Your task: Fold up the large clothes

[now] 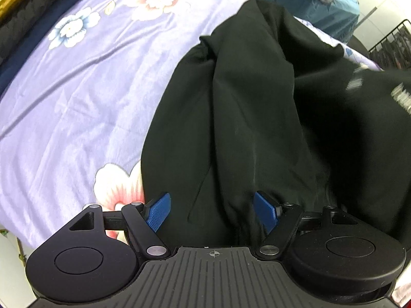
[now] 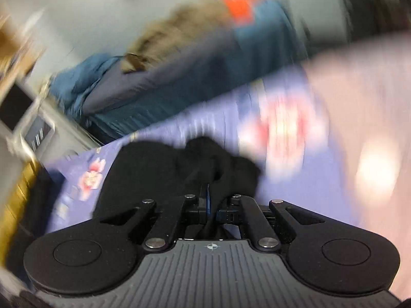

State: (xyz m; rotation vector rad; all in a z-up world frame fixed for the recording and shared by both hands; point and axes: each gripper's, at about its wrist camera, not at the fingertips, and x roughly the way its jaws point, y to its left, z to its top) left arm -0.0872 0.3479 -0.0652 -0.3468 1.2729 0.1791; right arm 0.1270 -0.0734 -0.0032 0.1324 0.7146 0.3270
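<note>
A large black garment (image 1: 251,118) lies across the purple flowered bedsheet (image 1: 82,97), bunched in long folds. My left gripper (image 1: 212,211) hovers over its near end, jaws wide apart, and the blue pads (image 1: 159,211) are not pressing on the cloth that lies between them. In the blurred right wrist view, my right gripper (image 2: 208,200) has its jaws together, pinching a fold of the black garment (image 2: 159,169) that drapes away from the fingers over the bedsheet (image 2: 205,128).
Folded dark blue and black clothes (image 1: 38,25) are stacked at the bed's far left. A teal bed cover (image 1: 331,7) with a heap on it lies beyond, and a black wire rack (image 1: 390,46) stands at the right. Furniture blurs past at left (image 2: 28,118).
</note>
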